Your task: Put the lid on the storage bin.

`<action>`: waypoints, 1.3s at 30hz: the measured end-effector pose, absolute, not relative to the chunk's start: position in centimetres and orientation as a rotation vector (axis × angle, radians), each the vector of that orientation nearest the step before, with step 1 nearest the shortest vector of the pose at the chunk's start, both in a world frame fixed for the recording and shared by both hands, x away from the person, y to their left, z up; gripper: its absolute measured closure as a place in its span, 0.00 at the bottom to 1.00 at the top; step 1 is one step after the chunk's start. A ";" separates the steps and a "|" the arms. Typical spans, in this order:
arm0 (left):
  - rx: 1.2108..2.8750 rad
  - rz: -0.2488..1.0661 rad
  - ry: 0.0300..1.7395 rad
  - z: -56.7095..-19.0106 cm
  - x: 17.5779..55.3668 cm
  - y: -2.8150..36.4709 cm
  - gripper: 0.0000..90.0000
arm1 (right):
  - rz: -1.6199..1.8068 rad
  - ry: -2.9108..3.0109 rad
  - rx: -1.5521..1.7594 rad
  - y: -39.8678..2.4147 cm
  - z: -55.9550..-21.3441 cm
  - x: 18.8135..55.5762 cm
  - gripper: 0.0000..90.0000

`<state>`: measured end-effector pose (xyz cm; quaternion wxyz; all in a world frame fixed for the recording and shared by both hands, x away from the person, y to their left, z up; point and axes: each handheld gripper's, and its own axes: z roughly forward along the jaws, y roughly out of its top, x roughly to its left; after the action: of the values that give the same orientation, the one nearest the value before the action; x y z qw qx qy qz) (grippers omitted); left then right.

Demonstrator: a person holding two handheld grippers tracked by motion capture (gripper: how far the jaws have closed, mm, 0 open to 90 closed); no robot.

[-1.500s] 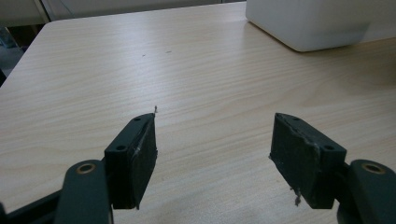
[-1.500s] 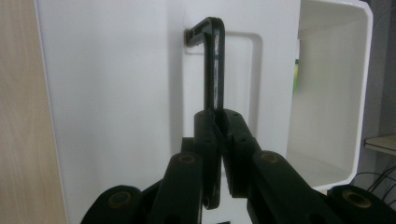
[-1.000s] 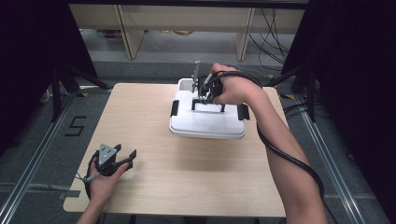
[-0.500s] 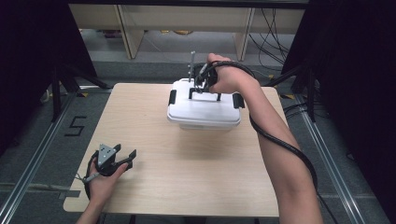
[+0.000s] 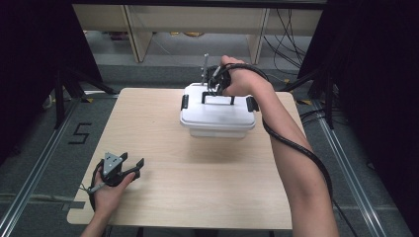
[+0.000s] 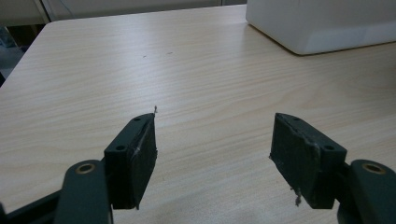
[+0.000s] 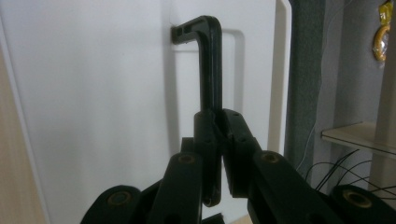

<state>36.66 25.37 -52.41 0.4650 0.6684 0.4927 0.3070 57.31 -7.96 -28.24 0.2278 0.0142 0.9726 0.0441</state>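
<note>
High view: left claw (image 5: 132, 167) rests open and empty on the worktop (image 5: 163, 148), well left of the white box (image 5: 217, 116). Right claw (image 5: 215, 85) clamps the box's black handle (image 7: 208, 65). Judged: grasp done, carrying and placing remain.

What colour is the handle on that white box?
Black; the handle shows best in the right gripper view, clamped by the right gripper.

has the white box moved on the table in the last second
Yes. The white box, held by its black handle in the right claw, has moved toward the table's far edge.
</note>
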 end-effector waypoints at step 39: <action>1.653 0.748 1.199 -52.3 36.7 25.5 0.34 | 0.146 2.615 0.129 -9.0 -30.1 61.5 0.95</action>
<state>36.68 25.54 -52.34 0.4649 0.6729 0.4884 0.3043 61.46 -9.02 -30.12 0.2566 0.0475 0.9638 0.0538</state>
